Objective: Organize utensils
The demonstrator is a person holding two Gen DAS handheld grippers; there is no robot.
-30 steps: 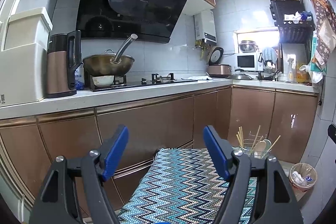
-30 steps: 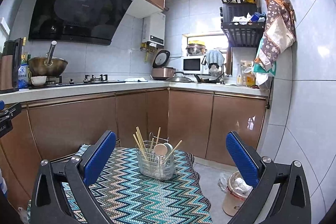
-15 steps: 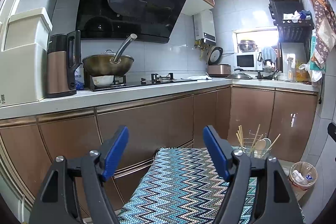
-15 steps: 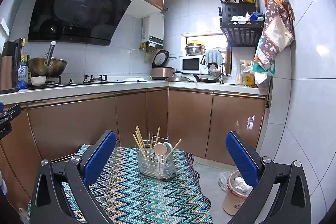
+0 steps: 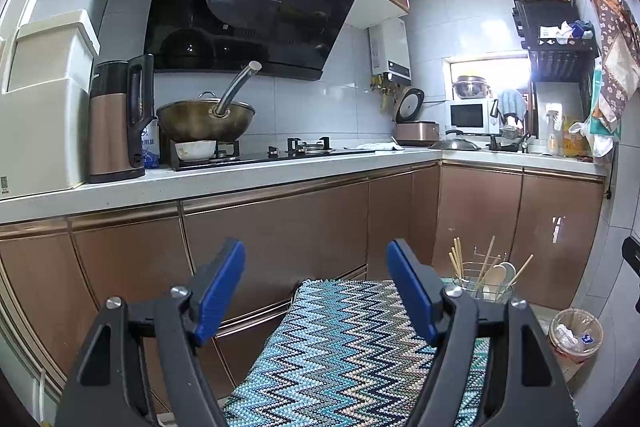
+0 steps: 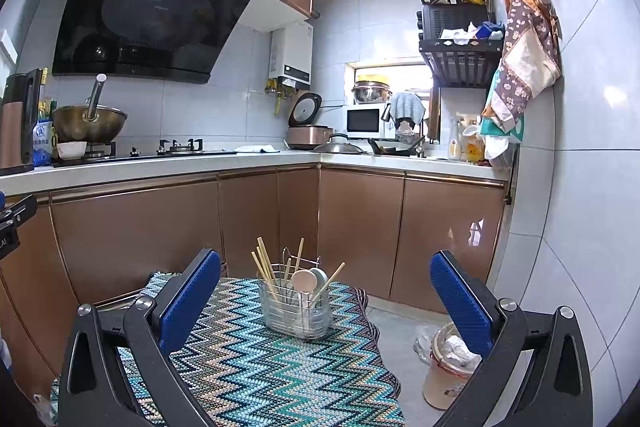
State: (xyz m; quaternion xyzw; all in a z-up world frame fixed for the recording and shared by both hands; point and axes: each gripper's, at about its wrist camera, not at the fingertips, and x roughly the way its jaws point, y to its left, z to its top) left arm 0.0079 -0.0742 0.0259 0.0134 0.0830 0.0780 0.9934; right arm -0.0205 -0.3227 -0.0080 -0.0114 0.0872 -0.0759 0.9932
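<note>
A wire utensil holder stands on a table covered with a zigzag cloth. It holds several wooden chopsticks and two spoons. My right gripper is open and empty, held above the table with the holder between its blue pads. My left gripper is open and empty, to the left of the holder, which shows at the cloth's far right corner in the left wrist view.
A kitchen counter with copper cabinets runs behind the table, carrying a wok, kettle, rice cooker and microwave. A lined trash bin stands on the floor right of the table. A tiled wall is at the right.
</note>
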